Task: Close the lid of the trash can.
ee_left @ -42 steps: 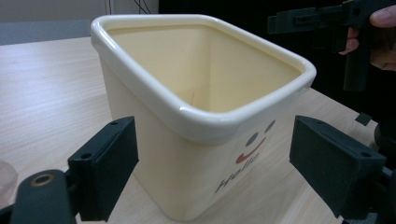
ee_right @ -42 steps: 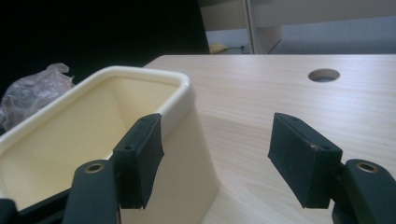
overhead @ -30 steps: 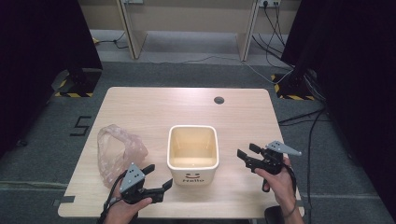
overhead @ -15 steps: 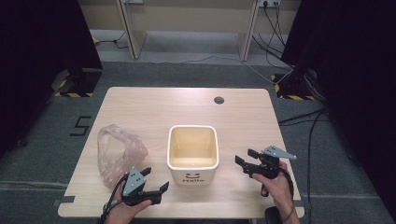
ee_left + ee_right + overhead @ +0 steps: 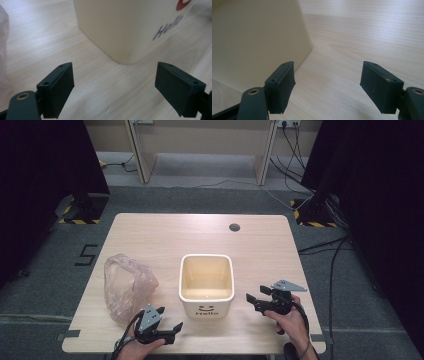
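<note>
Tongs first: the left gripper (image 5: 172,327) lies low at the near edge of the table (image 5: 165,232), and its jaws stand wide apart with nothing between them; in the left gripper view they frame the near corner of the cream bin (image 5: 120,27), which is close ahead but not touched. The right gripper (image 5: 253,301) is on the other side, just beside the right wall of the cream bin; its jaws have just been opening and now stand apart and empty, with bare wood between them in the right gripper view.

The cream bin stands upright in the middle of the near half of the table, open at the top and, as far as I can see, empty; the crumpled plastic bag (image 5: 125,285) lies to its left, near the left gripper.

I judge that the step in hand is to approach the bin from both sides; to do it well, each pair of jaws should go over the thin rim, one jaw inside and one outside, before closing, and both sides should close together so the bin does not tip.

Both hands come from the bottom edge, low over the wood; each gripper points inward to the bin.
</note>
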`<action>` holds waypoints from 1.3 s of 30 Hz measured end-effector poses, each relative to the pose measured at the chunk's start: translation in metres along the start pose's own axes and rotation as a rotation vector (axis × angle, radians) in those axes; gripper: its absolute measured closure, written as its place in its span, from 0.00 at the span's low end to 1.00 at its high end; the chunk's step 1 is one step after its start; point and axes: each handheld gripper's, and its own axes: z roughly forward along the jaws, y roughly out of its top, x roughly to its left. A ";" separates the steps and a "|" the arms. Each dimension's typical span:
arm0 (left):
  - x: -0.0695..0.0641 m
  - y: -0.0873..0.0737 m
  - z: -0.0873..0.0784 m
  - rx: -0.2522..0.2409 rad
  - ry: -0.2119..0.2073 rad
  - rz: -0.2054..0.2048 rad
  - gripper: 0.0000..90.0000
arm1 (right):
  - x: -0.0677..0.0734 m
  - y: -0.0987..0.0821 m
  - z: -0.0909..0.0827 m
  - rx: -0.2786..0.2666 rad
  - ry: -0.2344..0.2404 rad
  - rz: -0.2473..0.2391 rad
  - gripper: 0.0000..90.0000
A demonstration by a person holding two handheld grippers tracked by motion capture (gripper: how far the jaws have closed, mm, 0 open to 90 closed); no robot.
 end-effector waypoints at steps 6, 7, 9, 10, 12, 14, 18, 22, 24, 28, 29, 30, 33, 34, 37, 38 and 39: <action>0.002 -0.004 0.002 0.047 0.007 0.003 0.17 | 0.002 -0.002 0.003 0.041 -0.004 -0.017 0.30; 0.002 -0.004 0.002 0.053 0.008 0.001 0.17 | 0.002 -0.002 0.003 0.041 -0.004 -0.017 0.30; 0.004 -0.006 0.003 0.076 0.015 0.007 0.17 | 0.003 -0.003 0.005 0.056 -0.005 -0.021 0.29; 0.006 -0.007 0.004 0.092 0.021 0.010 0.17 | 0.004 -0.004 0.006 0.066 -0.008 -0.027 0.27; 0.007 -0.008 0.004 0.095 0.027 0.010 0.17 | 0.004 -0.004 0.006 0.069 -0.009 -0.031 0.25; 0.009 -0.009 0.004 0.102 0.039 0.014 0.17 | 0.005 -0.004 0.007 0.075 -0.013 -0.035 0.23; 0.012 -0.010 0.004 0.109 0.050 0.007 0.17 | 0.005 -0.007 0.009 0.102 -0.025 -0.046 0.18; 0.011 -0.011 0.006 0.123 0.053 0.013 0.18 | 0.006 -0.007 0.010 0.110 -0.025 -0.045 0.18; 0.011 -0.012 0.006 0.134 0.062 0.018 0.18 | 0.005 -0.008 0.010 0.117 -0.028 -0.053 0.18; 0.013 -0.013 0.007 0.136 0.064 0.012 0.18 | 0.005 -0.009 0.011 0.128 -0.034 -0.060 0.18; 0.013 -0.013 0.007 0.135 0.064 0.013 0.18 | 0.005 -0.009 0.011 0.136 -0.038 -0.060 0.18; 0.013 -0.013 0.007 0.136 0.064 0.015 0.17 | 0.004 -0.010 0.012 0.143 -0.041 -0.065 0.18; 0.013 -0.014 0.007 0.128 0.064 0.014 0.17 | 0.004 -0.012 0.013 0.172 -0.046 -0.072 0.18; 0.013 -0.014 0.008 0.123 0.064 0.015 0.16 | 0.004 -0.012 0.013 0.181 -0.046 -0.074 0.18; 0.013 -0.015 0.008 0.116 0.062 0.015 0.16 | 0.004 -0.015 0.016 0.209 -0.053 -0.086 0.18; 0.013 -0.015 0.008 0.116 0.062 0.015 0.16 | 0.004 -0.016 0.017 0.211 -0.058 -0.104 0.16; 0.014 -0.015 0.008 0.115 0.062 0.015 0.16 | 0.004 -0.017 0.017 0.213 -0.060 -0.125 0.17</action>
